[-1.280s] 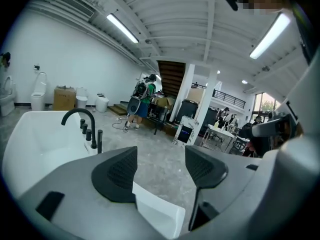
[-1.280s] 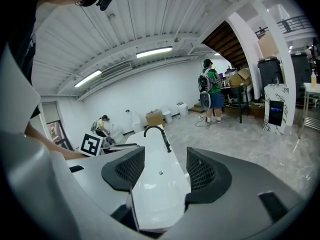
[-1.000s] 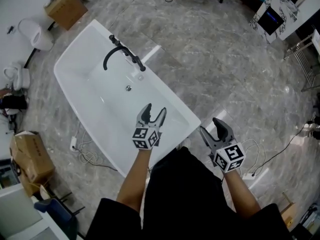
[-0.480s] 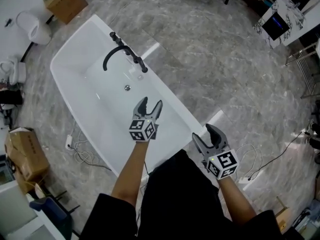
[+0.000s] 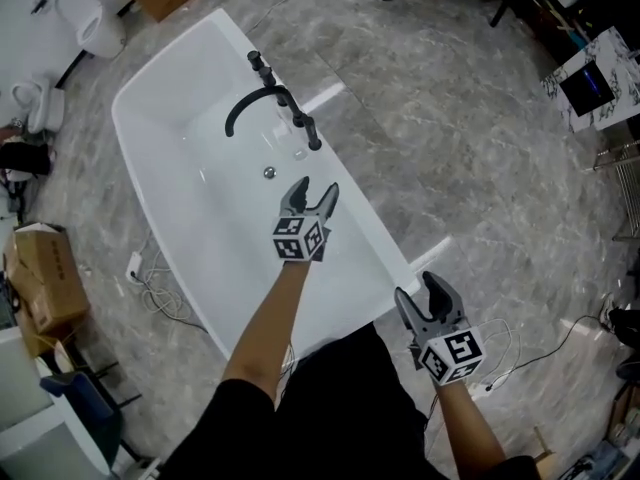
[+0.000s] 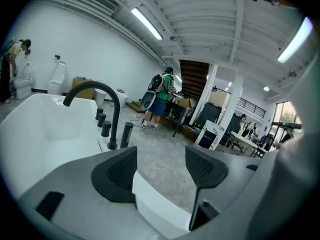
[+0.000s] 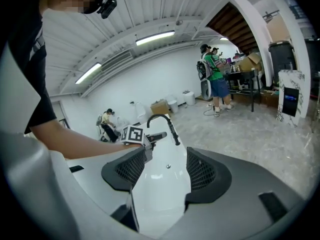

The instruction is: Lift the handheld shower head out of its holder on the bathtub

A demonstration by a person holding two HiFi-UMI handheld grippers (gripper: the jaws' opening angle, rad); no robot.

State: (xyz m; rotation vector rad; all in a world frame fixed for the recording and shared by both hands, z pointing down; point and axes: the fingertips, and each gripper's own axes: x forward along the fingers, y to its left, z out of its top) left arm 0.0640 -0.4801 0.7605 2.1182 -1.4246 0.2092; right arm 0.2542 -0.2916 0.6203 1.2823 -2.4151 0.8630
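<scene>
A white bathtub [image 5: 190, 203] lies on the grey marble floor. On its right rim stands a black arched faucet [image 5: 258, 103] among several black knobs. The slim black handheld shower head [image 5: 313, 134] sits upright in its holder at the near end of that row; in the left gripper view the shower head [image 6: 126, 134] is beside the faucet [image 6: 95, 91]. My left gripper [image 5: 312, 190] hangs open and empty over the tub, a short way before the shower head. My right gripper [image 5: 420, 298] is open and empty beside the tub's near end.
Cardboard boxes [image 5: 45, 278] and a cable [image 5: 150, 288] lie left of the tub, toilets [image 5: 85, 18] at the far left. A white cable [image 5: 505, 353] runs on the floor at right. A person with a backpack [image 6: 161, 91] stands beyond the tub.
My left gripper has moved forward over the tub toward the faucet row. The right gripper has dropped back toward the tub's near end. Both stay open.
</scene>
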